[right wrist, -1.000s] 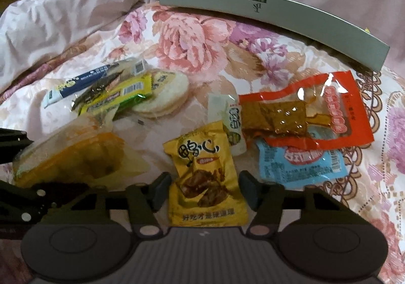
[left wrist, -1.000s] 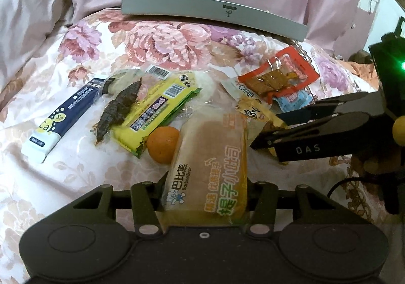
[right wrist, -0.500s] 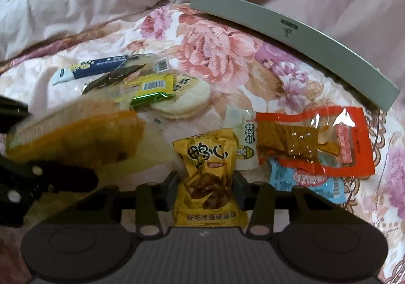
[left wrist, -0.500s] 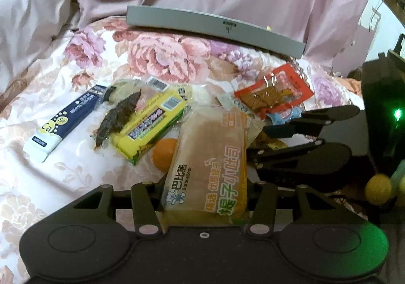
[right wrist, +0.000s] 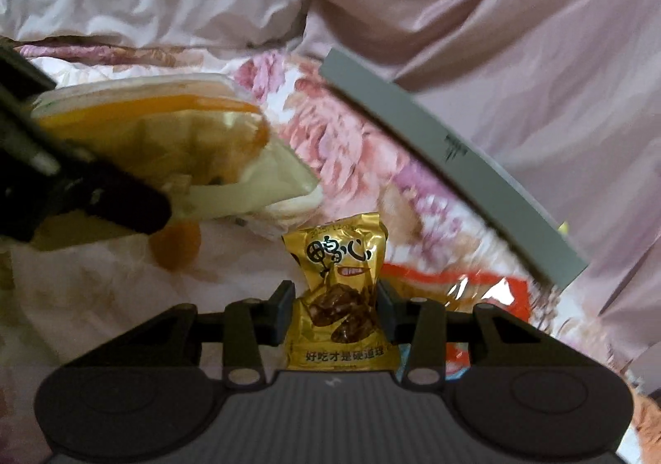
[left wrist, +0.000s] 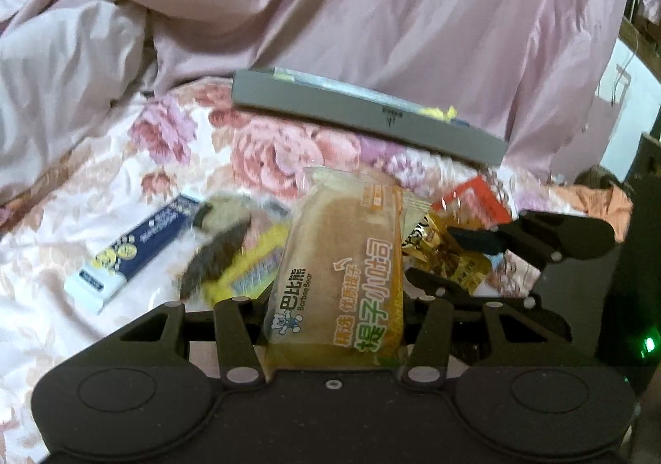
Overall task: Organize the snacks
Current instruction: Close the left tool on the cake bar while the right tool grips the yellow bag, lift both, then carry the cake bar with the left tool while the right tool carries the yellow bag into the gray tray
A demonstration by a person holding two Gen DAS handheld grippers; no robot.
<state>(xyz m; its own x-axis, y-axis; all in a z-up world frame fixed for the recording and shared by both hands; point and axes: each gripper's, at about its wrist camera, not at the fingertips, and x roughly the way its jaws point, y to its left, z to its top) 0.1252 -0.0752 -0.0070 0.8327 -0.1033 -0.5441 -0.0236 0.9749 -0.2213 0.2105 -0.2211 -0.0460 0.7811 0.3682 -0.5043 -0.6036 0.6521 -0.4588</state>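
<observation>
Left hand-held gripper [left wrist: 334,323] clamps bread [left wrist: 343,278]; right hand-held gripper [right wrist: 335,309] clamps pouch [right wrist: 338,294]. Next: carry both to far tray [left wrist: 363,121].

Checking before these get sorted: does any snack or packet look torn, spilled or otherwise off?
Nothing looks torn or spilled. The bread pack in the left gripper and the gold packet in the right gripper look sealed. The packets on the bedspread lie overlapping; blur hides detail.
</observation>
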